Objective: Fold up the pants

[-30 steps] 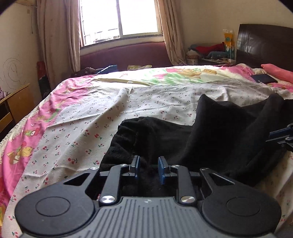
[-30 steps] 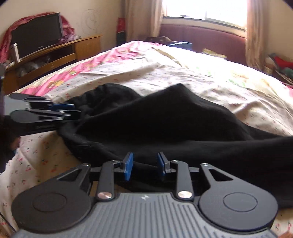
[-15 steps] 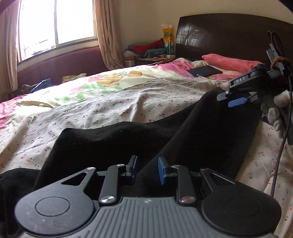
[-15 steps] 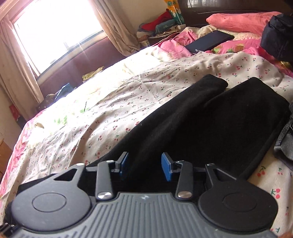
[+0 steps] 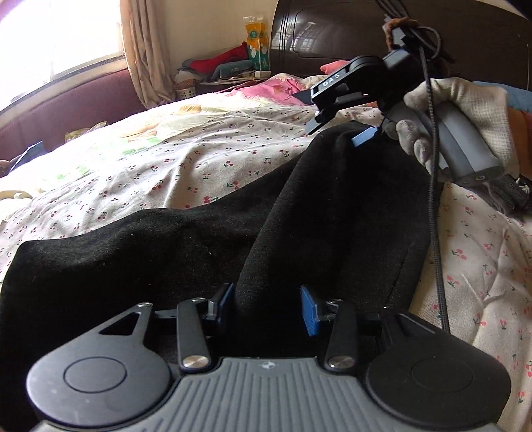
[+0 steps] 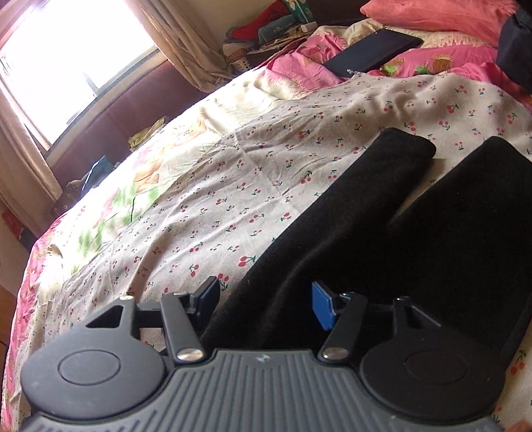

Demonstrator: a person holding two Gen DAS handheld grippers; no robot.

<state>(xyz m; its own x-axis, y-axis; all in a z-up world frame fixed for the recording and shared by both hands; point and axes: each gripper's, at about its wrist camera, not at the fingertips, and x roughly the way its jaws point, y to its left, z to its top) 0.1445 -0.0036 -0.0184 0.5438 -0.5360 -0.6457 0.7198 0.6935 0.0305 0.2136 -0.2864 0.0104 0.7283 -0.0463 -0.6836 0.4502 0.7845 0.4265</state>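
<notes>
Black pants [image 5: 159,259] lie across the cherry-print bedsheet [image 5: 206,159]. In the left wrist view a raised fold of them runs from my left gripper [image 5: 266,309] up to my right gripper [image 5: 339,129], which a gloved hand [image 5: 465,109] holds. The left jaws are opening, with the fold between the blue pads [image 5: 309,314] and slack on the right side. In the right wrist view two pant legs [image 6: 349,206] stretch away toward the pillows. My right gripper [image 6: 266,302] is opening too, with black cloth lying loose between its pads [image 6: 322,309].
A dark headboard [image 5: 332,30] and a pink pillow [image 6: 432,13] stand beyond the pants. A flat dark tablet [image 6: 372,53] lies on the pink cover. A cable [image 5: 434,206] hangs from the right gripper. Clutter [image 5: 229,63] sits by the curtained window [image 6: 66,59].
Both grippers swung across the bed toward the headboard side, dragging the pants with them. Their jaws have widened, and the cloth now lies slack between the pads.
</notes>
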